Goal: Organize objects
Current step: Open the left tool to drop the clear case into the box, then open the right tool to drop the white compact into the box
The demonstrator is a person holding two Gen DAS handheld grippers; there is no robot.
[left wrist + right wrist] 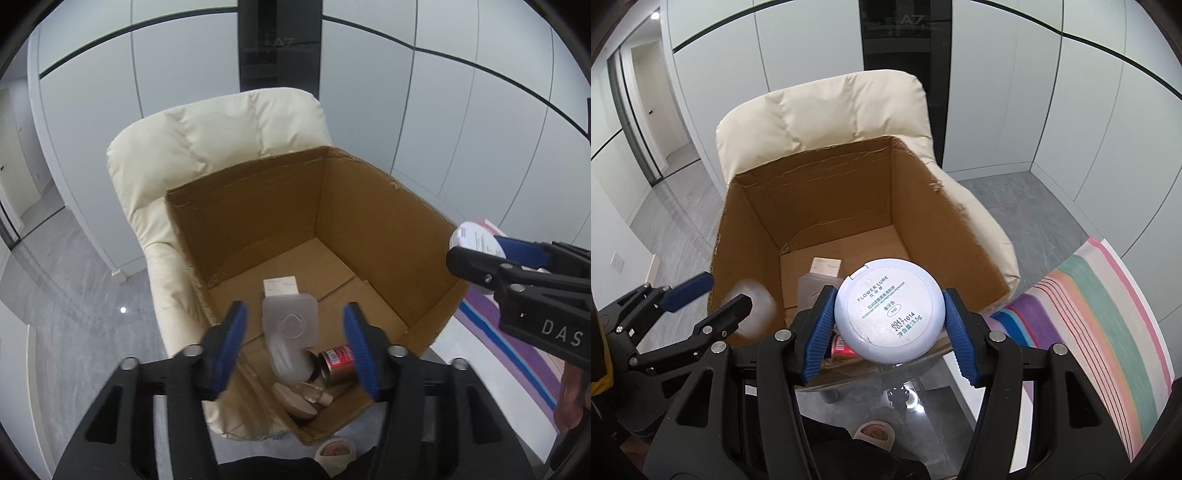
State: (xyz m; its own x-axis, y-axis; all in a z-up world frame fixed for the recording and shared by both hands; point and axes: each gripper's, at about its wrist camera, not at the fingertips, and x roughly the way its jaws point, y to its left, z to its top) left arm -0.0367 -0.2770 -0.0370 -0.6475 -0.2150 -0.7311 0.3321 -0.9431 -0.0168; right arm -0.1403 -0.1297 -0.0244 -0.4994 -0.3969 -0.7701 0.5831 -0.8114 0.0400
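An open cardboard box stands on a cream armchair. Inside lie a translucent plastic bottle, a red can, a small white carton and round tan pieces. My left gripper is open and empty above the box's near edge; it also shows in the right wrist view. My right gripper is shut on a round white powder compact, held above the box's near right rim; the compact also shows in the left wrist view.
A striped multicoloured cloth lies to the right of the chair. Grey floor surrounds it, with white wall panels behind. A slippered foot is below the box.
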